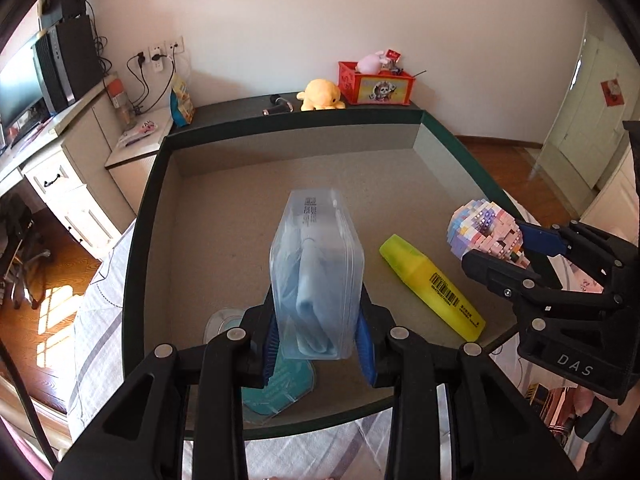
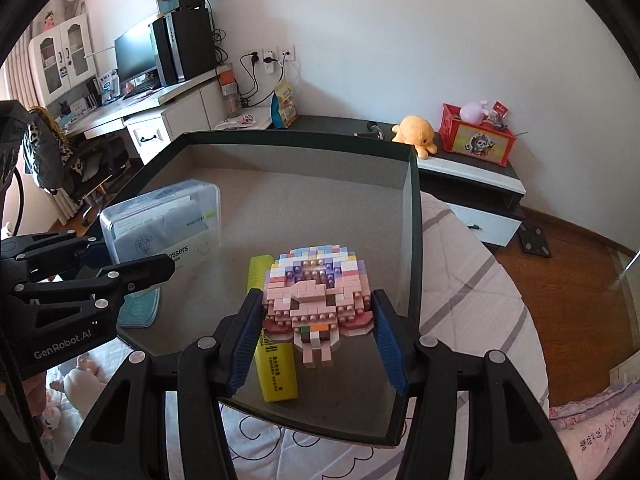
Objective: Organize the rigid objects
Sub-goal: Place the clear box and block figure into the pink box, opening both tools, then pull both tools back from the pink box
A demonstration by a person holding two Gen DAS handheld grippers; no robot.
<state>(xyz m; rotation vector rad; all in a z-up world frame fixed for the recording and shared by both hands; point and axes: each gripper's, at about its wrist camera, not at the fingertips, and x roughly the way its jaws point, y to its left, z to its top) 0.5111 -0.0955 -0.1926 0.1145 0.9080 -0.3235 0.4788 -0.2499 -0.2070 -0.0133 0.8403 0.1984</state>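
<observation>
Gripping clear case (image 1: 316, 280), brick figure (image 2: 316, 300)

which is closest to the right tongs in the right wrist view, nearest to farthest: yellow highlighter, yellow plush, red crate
1. Yellow highlighter: lying in the tray just below the right tongs, left of the brick figure they hold.
2. Yellow plush: beyond the tray's far right corner, on the dark cabinet.
3. Red crate: just right of the plush, slightly farther back near the wall.

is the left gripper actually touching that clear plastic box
Touching. In the left wrist view both blue pads of the left gripper press flat against the sides of the clear plastic box, lifted above the tray.
</observation>
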